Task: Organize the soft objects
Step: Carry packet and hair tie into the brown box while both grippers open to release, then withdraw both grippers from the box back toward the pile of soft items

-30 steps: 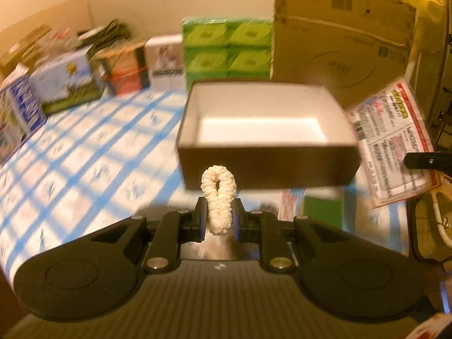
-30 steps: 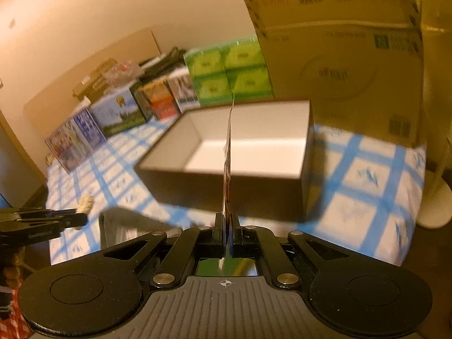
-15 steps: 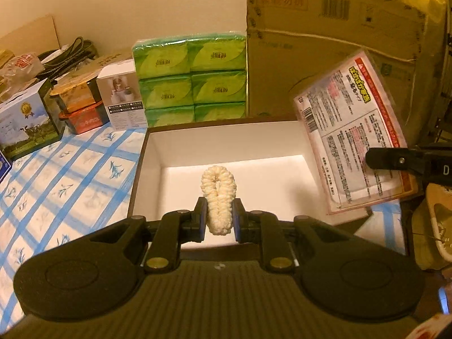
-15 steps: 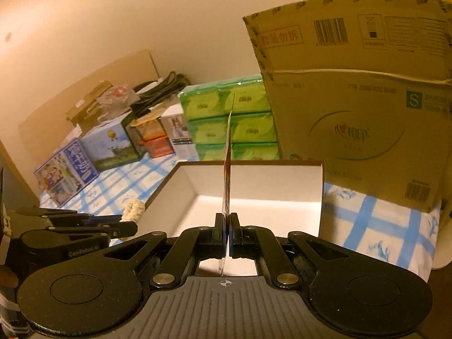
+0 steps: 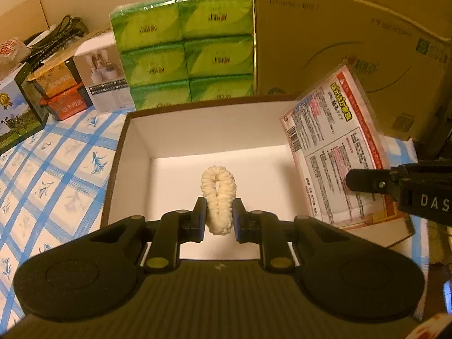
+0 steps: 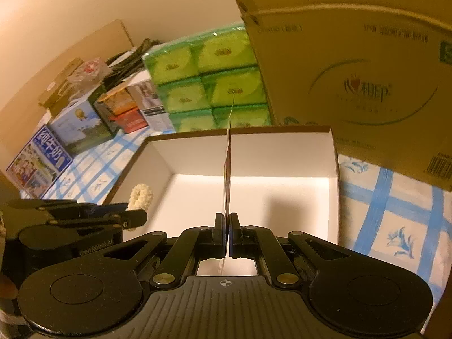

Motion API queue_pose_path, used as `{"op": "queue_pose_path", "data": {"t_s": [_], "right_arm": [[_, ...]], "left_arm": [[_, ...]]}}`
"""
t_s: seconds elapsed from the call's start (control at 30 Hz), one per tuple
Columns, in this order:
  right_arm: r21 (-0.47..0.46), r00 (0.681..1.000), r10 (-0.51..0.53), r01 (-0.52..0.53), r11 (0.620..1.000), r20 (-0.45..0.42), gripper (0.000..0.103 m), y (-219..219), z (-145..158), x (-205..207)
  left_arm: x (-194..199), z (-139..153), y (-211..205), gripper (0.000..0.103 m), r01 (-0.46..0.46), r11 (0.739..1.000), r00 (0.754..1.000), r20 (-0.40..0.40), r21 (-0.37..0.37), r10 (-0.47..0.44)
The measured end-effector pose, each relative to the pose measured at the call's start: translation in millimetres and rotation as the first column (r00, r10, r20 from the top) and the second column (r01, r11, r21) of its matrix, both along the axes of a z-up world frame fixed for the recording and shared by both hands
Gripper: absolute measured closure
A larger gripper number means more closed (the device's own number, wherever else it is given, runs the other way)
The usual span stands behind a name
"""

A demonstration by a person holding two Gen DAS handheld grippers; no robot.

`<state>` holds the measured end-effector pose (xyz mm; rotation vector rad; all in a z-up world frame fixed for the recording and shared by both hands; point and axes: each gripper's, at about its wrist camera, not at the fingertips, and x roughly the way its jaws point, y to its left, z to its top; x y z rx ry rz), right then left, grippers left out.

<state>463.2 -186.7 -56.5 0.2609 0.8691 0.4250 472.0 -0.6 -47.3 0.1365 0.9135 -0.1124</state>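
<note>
With both hands brought over the open box [image 5: 124, 152], each gripper carries one item ready to drop. Left gripper [image 5: 219, 217]: jaws pinching a cream scrunchie [image 5: 218, 195], loop squeezed flat and standing upright between the pads, hanging above the near part of the white box floor. Right gripper [image 6: 226, 236]: jaws pressed together on a flat printed packet [image 5: 336, 152], gripped by its near edge so it stands on edge (from the right wrist view it reads as a thin vertical line), over the right side of the box. The edge grip looks chosen so the packet can slide in flat along the right wall; the mid-loop pinch keeps the soft scrunchie from slipping out. Box interior appears empty beneath both. It sits on a blue-checked cloth [image 5: 56, 169], with green tissue packs [image 5: 183, 48] just beyond its far wall and a large cardboard carton [image 5: 353, 34] at far right. Judgement: placement stage, release not yet made; lowering first would stop the packet toppling out over the rim.
</note>
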Motion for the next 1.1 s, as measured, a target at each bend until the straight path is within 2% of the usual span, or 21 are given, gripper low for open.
{"op": "queue_pose_path", "data": {"t_s": [0.07, 0.13, 0.2, 0.27, 0.3, 0.33, 0.7, 0.97, 1.1], "right_arm": [[0.016, 1.0, -0.011, 0.011, 1.0, -0.016, 0.101, -0.7, -4.9, 6.1], [0.052, 0.999, -0.024, 0.026, 0.998, -0.023, 0.101, -3.2, -9.3, 12.7], [0.077, 0.999, -0.04, 0.042, 0.996, -0.022, 0.1, -4.8, -13.3, 19.7], [0.077, 0.998, -0.043, 0.046, 0.996, -0.048, 0.086, -4.7, -18.8, 27.5], [0.065, 0.998, -0.044, 0.047, 0.997, -0.056, 0.067, -4.3, -20.6, 29.4], [0.045, 0.997, -0.046, 0.049, 0.998, -0.056, 0.059, -3.9, -21.8, 30.1], [-0.087, 0.997, 0.024, -0.031, 0.996, -0.079, 0.055, -1.5, -35.6, 8.9], [-0.106, 0.998, 0.055, -0.058, 0.993, -0.038, 0.055, -10.0, -20.7, -18.9], [-0.086, 0.998, 0.054, -0.056, 0.995, -0.021, 0.055, -19.5, -10.0, -38.8]], "left_arm": [[6.6, -6.1, 1.4, 0.08, -0.009, 1.0, 1.0, -0.007, -0.008, 0.009], [12.0, -10.8, 3.7, 0.067, -0.013, 0.999, 1.0, -0.014, -0.031, 0.013], [15.5, -14.9, 5.1, 0.065, -0.017, 0.999, 1.0, -0.024, -0.042, 0.016], [17.4, -19.5, 5.7, 0.058, -0.012, 0.999, 0.999, -0.034, -0.038, 0.011], [17.6, -22.1, 6.1, 0.057, -0.011, 0.999, 0.999, -0.043, -0.032, 0.01], [16.8, -24.2, 6.7, 0.057, -0.01, 1.0, 0.999, -0.048, -0.026, 0.009], [0.0, -23.0, 16.2, 0.057, 0.012, 1.0, 0.998, -0.068, -0.003, -0.012], [-31.2, 1.4, 15.1, 0.057, 0.033, 0.999, 0.998, -0.047, -0.027, -0.034], [-54.6, 15.6, 14.6, 0.056, 0.037, 0.998, 0.998, -0.042, -0.05, -0.04]]}}
